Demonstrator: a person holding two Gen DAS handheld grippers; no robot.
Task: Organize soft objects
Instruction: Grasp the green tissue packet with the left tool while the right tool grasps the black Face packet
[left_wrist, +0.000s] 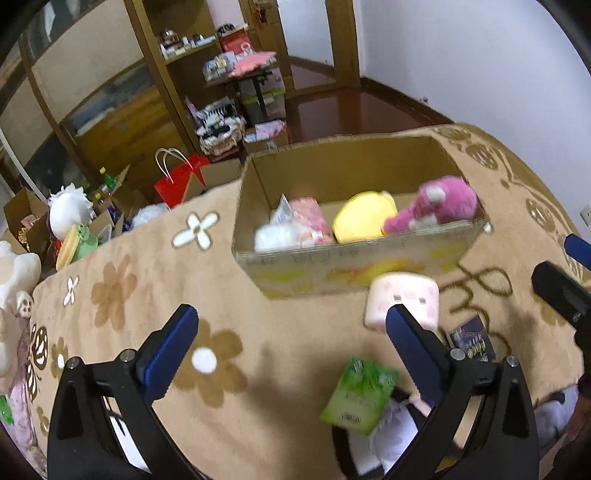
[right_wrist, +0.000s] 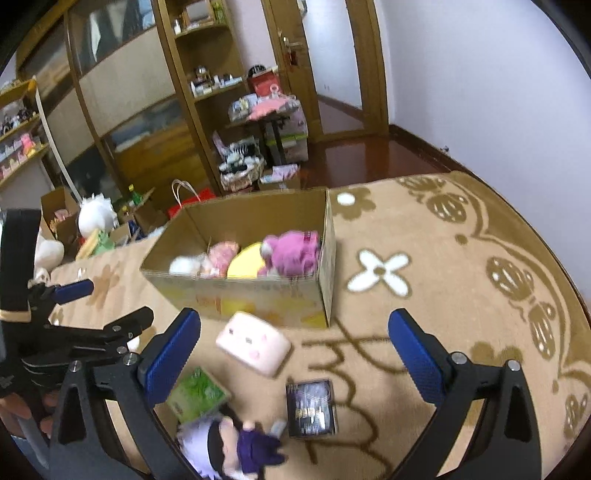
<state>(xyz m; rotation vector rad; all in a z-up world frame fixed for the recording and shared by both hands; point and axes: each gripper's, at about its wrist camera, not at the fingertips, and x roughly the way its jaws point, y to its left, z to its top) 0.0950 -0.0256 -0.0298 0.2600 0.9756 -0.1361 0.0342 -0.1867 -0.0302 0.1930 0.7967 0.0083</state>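
A cardboard box (left_wrist: 354, 258) (right_wrist: 258, 301) stands on the floral carpet. Inside lie a pink plush bear (left_wrist: 439, 206) (right_wrist: 291, 251), a yellow plush (left_wrist: 364, 216) (right_wrist: 245, 264), a pink packet (left_wrist: 312, 219) and a white fluffy toy (left_wrist: 277, 236) (right_wrist: 184, 264). In front of the box lie a pale pink block plush (left_wrist: 404, 302) (right_wrist: 255, 343), a green packet (left_wrist: 360, 395) (right_wrist: 195, 393), a dark card box (left_wrist: 472, 341) (right_wrist: 312, 408) and a purple-haired doll (right_wrist: 232, 446). My left gripper (left_wrist: 295, 343) is open and empty. My right gripper (right_wrist: 295, 343) is open and empty above these items.
Beyond the carpet edge sit open boxes, a red paper bag (left_wrist: 181, 181), a white plush (left_wrist: 70, 210) and shelves. A wall runs along the right. The left gripper's frame (right_wrist: 74, 332) shows at the right view's left edge.
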